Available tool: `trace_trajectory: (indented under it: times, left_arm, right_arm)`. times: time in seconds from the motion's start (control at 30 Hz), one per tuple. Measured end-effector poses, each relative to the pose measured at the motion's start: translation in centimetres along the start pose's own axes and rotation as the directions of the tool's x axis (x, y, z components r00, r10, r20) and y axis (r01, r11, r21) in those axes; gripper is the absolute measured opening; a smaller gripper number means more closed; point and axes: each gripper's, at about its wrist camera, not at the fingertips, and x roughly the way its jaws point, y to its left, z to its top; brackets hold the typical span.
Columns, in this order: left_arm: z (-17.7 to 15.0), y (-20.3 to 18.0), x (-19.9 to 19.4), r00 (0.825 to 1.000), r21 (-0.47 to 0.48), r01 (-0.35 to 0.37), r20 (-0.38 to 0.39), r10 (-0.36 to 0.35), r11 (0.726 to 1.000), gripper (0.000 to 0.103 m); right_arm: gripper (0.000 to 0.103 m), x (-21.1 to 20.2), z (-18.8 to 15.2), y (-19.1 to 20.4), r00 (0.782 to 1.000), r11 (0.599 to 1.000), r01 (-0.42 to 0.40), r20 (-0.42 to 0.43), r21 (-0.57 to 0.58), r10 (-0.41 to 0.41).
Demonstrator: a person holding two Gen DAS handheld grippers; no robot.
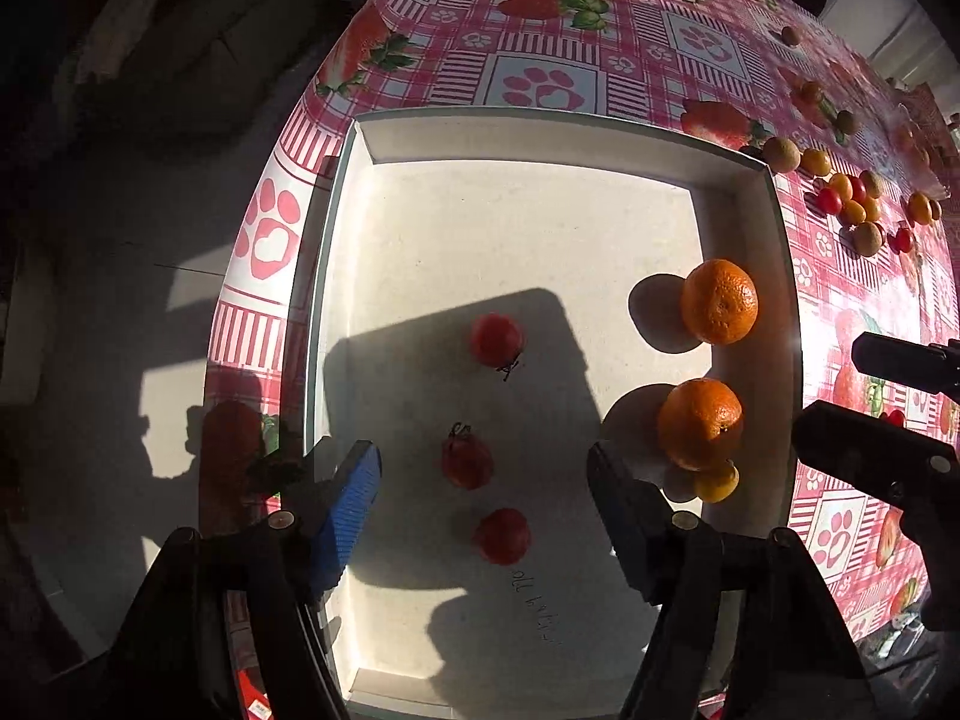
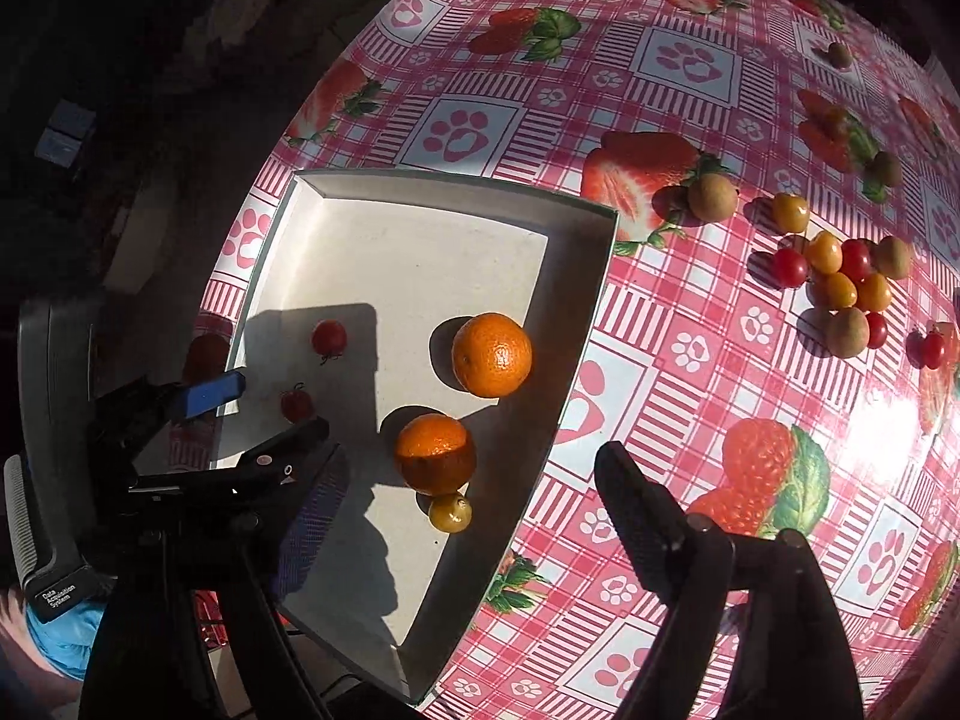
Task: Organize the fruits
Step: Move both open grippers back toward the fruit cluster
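A white shallow tray (image 1: pixel 540 132) (image 2: pixel 456 186) lies on the table. In it are two oranges (image 1: pixel 719 301) (image 1: pixel 699 423) (image 2: pixel 492 354) (image 2: pixel 435 453), a small yellow tomato (image 1: pixel 716 482) (image 2: pixel 450 512) and three red cherry tomatoes (image 1: pixel 497 339) (image 1: pixel 467 461) (image 1: pixel 503 535). My left gripper (image 1: pixel 483 480) is open and empty, hovering above the tray around the red tomatoes. My right gripper (image 2: pixel 468 498) is open and empty over the tray's right edge, near the yellow tomato; it shows at the right in the left wrist view (image 1: pixel 852 396).
The table wears a pink checked cloth with strawberry and paw prints (image 2: pixel 690 60). A loose cluster of red and yellow cherry tomatoes and brownish round fruits (image 2: pixel 840 282) (image 1: pixel 852 204) lies right of the tray. The table edge drops to a dark floor on the left.
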Motion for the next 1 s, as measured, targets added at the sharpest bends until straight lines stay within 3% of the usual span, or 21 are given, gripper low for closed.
trace_trajectory:
  times: [0.23,0.57,0.77,1.0]
  left_arm:
    - [1.4,-5.4,-2.0,0.998,0.109,0.05,0.026,-0.053,0.993,0.072]
    - [3.5,-13.3,-4.0,0.99,0.234,0.128,0.032,-0.14,0.964,0.072]
    - [6.9,-16.0,-4.2,0.989,0.237,0.11,0.067,-0.129,0.965,0.072]
    - [11.4,-17.3,-1.6,0.995,0.224,0.054,0.064,-0.07,0.973,0.072]
  right_arm:
    - [0.086,-1.9,-3.8,-5.7,0.997,0.989,0.073,-0.009,0.131,-0.073]
    - [0.086,-4.1,-7.7,-14.4,0.99,0.934,0.138,-0.025,0.329,-0.137]
    - [0.086,-5.7,-7.0,-18.3,0.986,0.914,0.153,0.007,0.375,-0.168]
    - [0.086,-6.8,-4.1,-21.5,0.976,0.908,0.189,0.031,0.373,-0.216]
